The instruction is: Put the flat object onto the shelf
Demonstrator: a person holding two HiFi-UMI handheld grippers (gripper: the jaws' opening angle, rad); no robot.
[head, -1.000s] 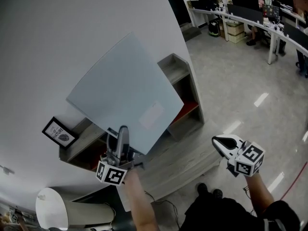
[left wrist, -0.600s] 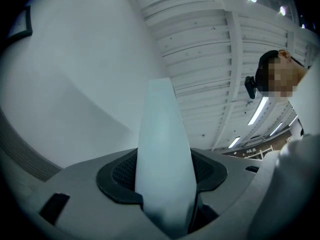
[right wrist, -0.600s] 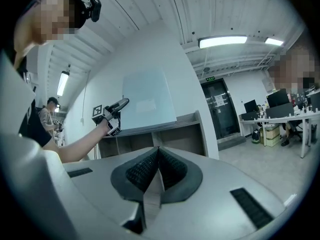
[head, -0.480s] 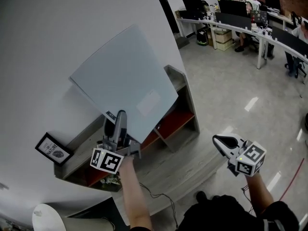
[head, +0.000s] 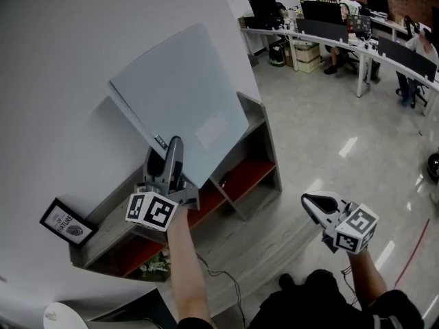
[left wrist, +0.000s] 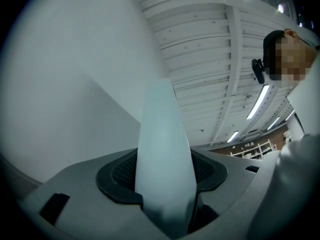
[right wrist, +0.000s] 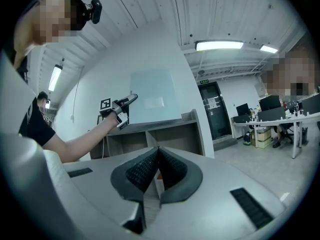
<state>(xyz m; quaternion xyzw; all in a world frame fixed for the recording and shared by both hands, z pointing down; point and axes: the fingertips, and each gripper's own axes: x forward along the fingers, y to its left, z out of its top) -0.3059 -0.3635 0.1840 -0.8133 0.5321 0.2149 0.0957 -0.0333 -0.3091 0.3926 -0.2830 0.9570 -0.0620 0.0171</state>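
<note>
The flat object is a pale grey-blue board (head: 180, 105) with a white label. It is held up tilted in front of the white wall, its lower corner over the top of the shelf (head: 269, 149), a low grey unit with red inner boards. My left gripper (head: 175, 144) is shut on the board's lower edge; in the left gripper view the board (left wrist: 164, 149) stands edge-on between the pads of the left gripper (left wrist: 165, 181). My right gripper (head: 307, 199) hangs shut and empty over the floor, well right of the shelf. Its view shows the board (right wrist: 152, 100) above the shelf (right wrist: 165, 121).
A framed picture (head: 65, 223) stands on the shelf's left end, with a small plant (head: 154, 266) below it. A white rounded object (head: 62, 317) sits at the lower left. Office desks (head: 343, 33) with monitors and seated people lie far right across the grey floor.
My left gripper has carried the board up and toward the wall, so the board now hangs over the shelf's top. The right gripper has hardly shifted.
</note>
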